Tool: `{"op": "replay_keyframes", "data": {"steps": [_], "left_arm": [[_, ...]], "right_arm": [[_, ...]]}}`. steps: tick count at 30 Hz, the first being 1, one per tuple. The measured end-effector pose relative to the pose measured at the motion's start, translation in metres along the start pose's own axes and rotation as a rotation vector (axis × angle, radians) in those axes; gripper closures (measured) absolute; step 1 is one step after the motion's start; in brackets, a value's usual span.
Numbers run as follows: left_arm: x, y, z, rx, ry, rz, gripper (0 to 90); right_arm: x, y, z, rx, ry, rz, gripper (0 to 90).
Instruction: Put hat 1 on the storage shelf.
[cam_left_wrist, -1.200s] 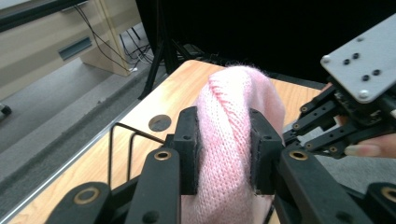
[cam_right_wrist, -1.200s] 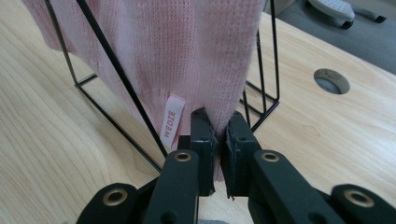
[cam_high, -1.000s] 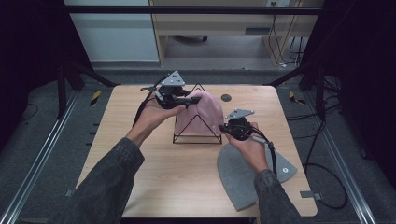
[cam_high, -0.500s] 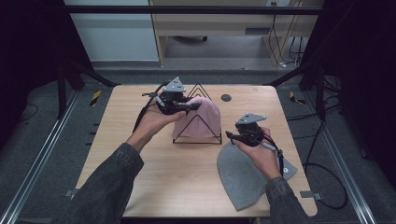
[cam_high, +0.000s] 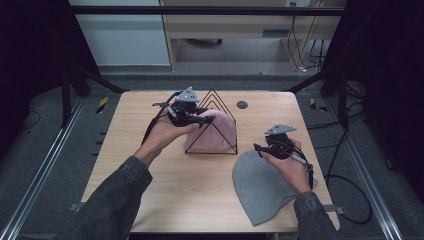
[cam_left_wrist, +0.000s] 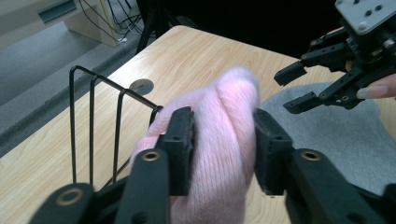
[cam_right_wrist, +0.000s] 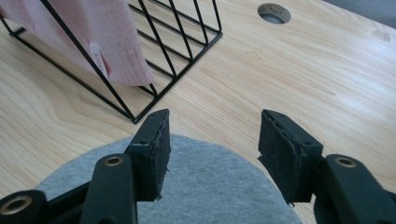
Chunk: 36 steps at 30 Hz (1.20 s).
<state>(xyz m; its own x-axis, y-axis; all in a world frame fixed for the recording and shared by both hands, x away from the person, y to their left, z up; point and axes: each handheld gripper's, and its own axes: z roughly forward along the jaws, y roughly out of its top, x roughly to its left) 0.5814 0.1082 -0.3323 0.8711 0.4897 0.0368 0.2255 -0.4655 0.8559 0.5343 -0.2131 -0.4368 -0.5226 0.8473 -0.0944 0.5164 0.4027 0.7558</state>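
A pink knit hat (cam_high: 212, 132) is draped over a black wire triangular rack (cam_high: 215, 100) at the table's middle. My left gripper (cam_high: 202, 119) is shut on a fold of the pink hat (cam_left_wrist: 224, 154) near the top of the rack (cam_left_wrist: 93, 88). A grey hat (cam_high: 260, 185) lies flat on the table at the front right. Just above its far edge my right gripper (cam_high: 260, 149) stands open, holding nothing. In the right gripper view its jaws (cam_right_wrist: 212, 149) hang over the grey hat (cam_right_wrist: 210, 196), a short way from the rack's corner (cam_right_wrist: 140, 116).
The wooden table (cam_high: 150, 190) has a round cable hole (cam_high: 242, 104) behind the rack. A cable (cam_high: 345, 185) trails off the right edge. Black frame legs (cam_high: 70, 85) and the floor surround the table.
My right gripper has drawn back from the rack toward the front right and now hovers open over the grey hat. The left gripper has stayed shut on the pink hat, shifting slightly.
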Motion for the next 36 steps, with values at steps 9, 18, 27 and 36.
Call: {"op": "replay_keyframes", "data": {"steps": [9,18,27,36], "left_arm": [[-0.006,-0.005,-0.016,-0.010,0.042,-0.025,39.3],[-0.012,-0.046,-0.044,0.002,0.077,-0.079,15.4],[-0.024,-0.109,-0.056,0.081,0.084,-0.097,8.5],[-0.034,-0.158,-0.065,0.162,0.107,-0.126,8.6]], "right_arm": [[-0.015,-0.008,0.001,0.059,-0.024,0.030,38.5],[-0.040,-0.015,0.015,0.136,0.019,0.108,36.9],[-0.048,-0.020,0.034,0.218,0.042,0.092,41.4],[-0.042,-0.021,0.044,0.251,0.066,0.067,35.1]]}}
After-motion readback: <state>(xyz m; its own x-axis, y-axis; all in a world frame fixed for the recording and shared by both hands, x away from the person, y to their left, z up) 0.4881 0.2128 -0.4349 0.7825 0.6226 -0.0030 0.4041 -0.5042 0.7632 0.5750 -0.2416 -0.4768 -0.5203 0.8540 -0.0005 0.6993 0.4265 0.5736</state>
